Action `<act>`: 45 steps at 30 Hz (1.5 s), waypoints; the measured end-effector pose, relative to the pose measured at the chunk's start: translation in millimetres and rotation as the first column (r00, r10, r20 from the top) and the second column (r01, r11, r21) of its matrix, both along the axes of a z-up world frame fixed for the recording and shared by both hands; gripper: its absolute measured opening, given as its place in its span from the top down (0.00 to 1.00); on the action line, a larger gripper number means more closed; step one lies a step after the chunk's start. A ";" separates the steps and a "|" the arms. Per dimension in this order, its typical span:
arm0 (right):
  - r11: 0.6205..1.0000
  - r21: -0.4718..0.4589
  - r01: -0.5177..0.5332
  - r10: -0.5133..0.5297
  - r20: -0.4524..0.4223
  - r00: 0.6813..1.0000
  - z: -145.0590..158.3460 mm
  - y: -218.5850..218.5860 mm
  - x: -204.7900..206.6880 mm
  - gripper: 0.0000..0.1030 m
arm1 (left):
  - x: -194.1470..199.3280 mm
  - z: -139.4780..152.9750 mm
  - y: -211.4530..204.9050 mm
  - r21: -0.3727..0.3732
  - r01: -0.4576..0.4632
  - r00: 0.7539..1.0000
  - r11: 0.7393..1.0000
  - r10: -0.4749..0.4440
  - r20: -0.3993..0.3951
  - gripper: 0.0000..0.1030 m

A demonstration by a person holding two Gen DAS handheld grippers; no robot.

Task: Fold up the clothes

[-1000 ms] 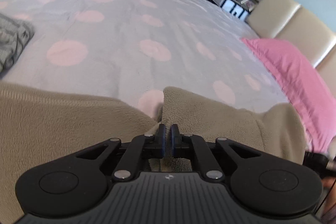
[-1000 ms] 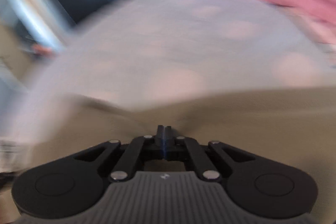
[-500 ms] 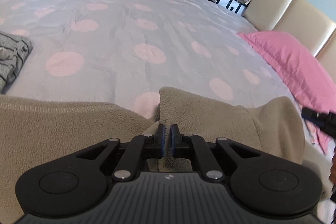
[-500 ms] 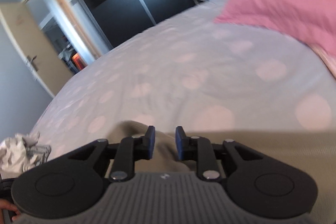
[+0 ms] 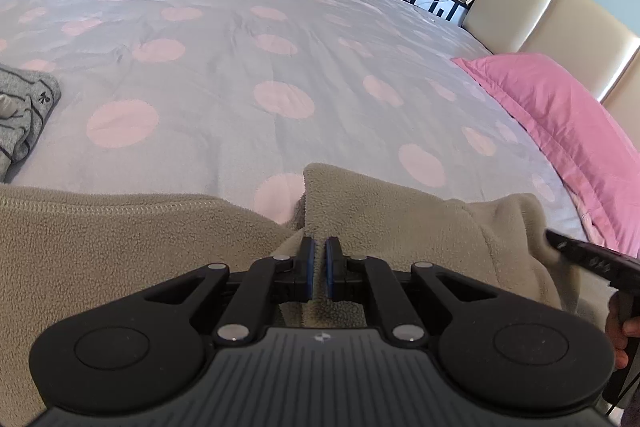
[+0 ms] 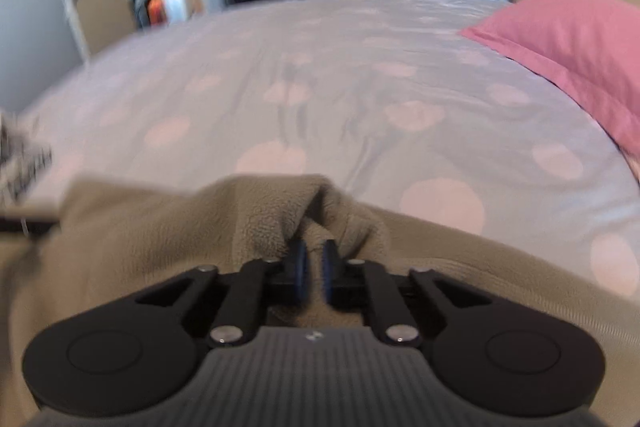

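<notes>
A: Beige fleece garment (image 5: 120, 247) — where does the left wrist view put it?
B: Along the near edge of the bed, on the grey bedspread with pink dots (image 5: 224, 75). One flap of it rises just ahead of the left gripper (image 5: 319, 269), whose blue pads are pinched together on a fold of the fleece.

A: What else lies on the bed there?
B: A folded grey knit garment with dark stripes (image 5: 24, 115) at the left edge, well apart from the fleece, and a pink pillow (image 5: 568, 123) at the right edge, against the cream padded headboard (image 5: 560, 15). The right gripper (image 5: 556, 242) comes in from the lower right, its tip touching the fleece's right corner, with a hand (image 5: 622, 331) behind it.

A: And the right wrist view?
B: It is blurred. The fleece (image 6: 140, 247) fills the near edge, bunched into a peak right in front of the right gripper (image 6: 314, 267). Its jaws are closing to a narrow gap with fleece between them, the pads pressing on it. The pink pillow (image 6: 568, 39) sits at the bed's right edge.
</notes>
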State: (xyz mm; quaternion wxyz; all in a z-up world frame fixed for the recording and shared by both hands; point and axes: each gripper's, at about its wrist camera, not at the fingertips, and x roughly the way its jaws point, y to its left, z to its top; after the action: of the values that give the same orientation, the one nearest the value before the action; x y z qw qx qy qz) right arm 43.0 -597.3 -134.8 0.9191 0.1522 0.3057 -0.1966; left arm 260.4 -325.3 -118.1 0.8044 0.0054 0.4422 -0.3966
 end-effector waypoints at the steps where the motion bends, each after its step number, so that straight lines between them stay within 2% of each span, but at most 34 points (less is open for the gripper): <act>1: 0.999 -0.005 0.039 -0.038 0.038 0.999 4.2 -3.1 -8.6 0.95 | 1.0 -0.6 1.4 -0.009 -0.005 1.000 1.000 0.005 -0.008 0.96; 3: 0.987 0.091 0.130 -0.139 0.095 0.986 4.6 -22.3 -25.6 0.96 | 1.8 -2.9 2.0 -0.020 -0.010 1.000 1.000 0.010 -0.018 0.96; 4: 0.974 0.163 0.155 -0.171 0.090 0.981 -0.7 -33.6 -31.1 0.96 | 2.2 -4.1 2.1 -0.025 -0.012 1.000 1.000 0.012 -0.022 0.96; 5: 0.966 0.198 0.167 -0.184 0.069 0.980 -7.0 -39.6 -33.7 0.96 | 2.5 -5.3 2.3 -0.030 -0.015 1.000 0.999 0.014 -0.026 0.96; 8: 0.974 0.162 0.158 -0.162 0.011 0.987 -19.9 -34.7 -31.0 0.96 | 1.4 -5.5 -1.1 -0.018 -0.013 1.000 1.000 0.013 -0.015 0.96; 12: 0.966 0.200 0.166 -0.168 -0.005 0.986 -18.1 -38.6 -25.5 0.93 | -1.4 5.2 1.4 -0.021 -0.005 1.000 1.000 0.005 0.002 0.89; 14: 0.967 0.192 0.166 -0.171 0.008 0.985 -8.0 -36.9 -30.6 0.83 | -8.0 14.4 7.0 -0.025 -0.006 1.000 1.000 0.007 0.026 0.81; 15: 0.968 0.189 0.164 -0.171 0.021 0.985 -1.7 -34.9 -36.1 0.72 | -12.6 18.3 10.4 -0.028 -0.008 0.999 1.000 0.009 0.036 0.75; 16: 0.969 0.187 0.160 -0.169 0.037 0.985 4.9 -32.4 -43.0 0.66 | -17.6 21.9 14.1 -0.031 -0.011 0.999 0.999 0.012 0.046 0.73; 20: 0.972 0.193 0.135 -0.155 0.093 0.984 24.5 -16.0 -68.9 0.66 | -41.2 36.8 28.3 -0.088 -0.001 0.997 0.996 0.008 0.076 0.72; 23: 0.987 0.135 0.087 -0.104 0.127 0.986 37.6 5.3 -75.6 0.66 | -61.4 47.9 27.6 -0.099 0.051 0.990 0.994 -0.037 0.137 0.75; 25: 0.996 0.076 0.045 -0.055 0.128 0.990 42.6 22.8 -73.3 0.67 | -72.1 49.1 21.1 -0.062 0.083 0.983 0.995 -0.072 0.168 0.79; 26: 0.997 0.065 0.031 -0.039 0.122 0.992 41.0 30.3 -72.1 0.67 | -76.0 45.9 18.8 -0.051 0.096 0.984 0.994 -0.087 0.158 0.84; 27: 0.998 0.055 0.017 -0.023 0.115 0.993 39.4 37.8 -70.9 0.67 | -79.8 42.2 17.1 -0.044 0.109 0.985 0.993 -0.102 0.142 0.85; 33: 0.996 0.046 -0.074 0.072 0.044 0.996 12.0 87.2 -74.1 0.67 | -115.2 13.3 19.0 -0.019 0.150 0.983 0.989 -0.147 0.110 0.85; 36: 0.993 -0.021 -0.115 0.114 -0.047 0.992 -6.9 113.0 -72.9 0.67 | -123.2 -8.6 20.5 0.007 0.157 0.986 0.988 -0.157 0.058 0.85; 38: 0.989 -0.072 -0.130 0.123 -0.093 0.988 -18.7 122.0 -72.3 0.67 | -124.7 -25.2 20.6 0.059 0.161 0.986 0.985 -0.164 0.037 0.85; 40: 0.985 -0.096 -0.144 0.132 -0.118 0.984 -26.0 125.7 -72.5 0.66 | -127.4 -34.0 26.0 0.054 0.163 0.985 0.985 -0.165 0.048 0.86; 45: 0.989 -0.099 -0.112 0.100 -0.121 0.988 -18.6 131.0 -75.1 0.66 | -133.4 -14.8 37.8 -0.001 0.140 0.988 0.990 -0.139 0.065 0.86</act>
State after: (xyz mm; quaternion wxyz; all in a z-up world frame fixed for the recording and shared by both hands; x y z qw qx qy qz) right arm -32.0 -466.3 -153.4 0.9158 0.0754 0.3553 -0.1715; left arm 127.0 -287.5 -132.9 0.7886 0.0469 0.4134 -0.4529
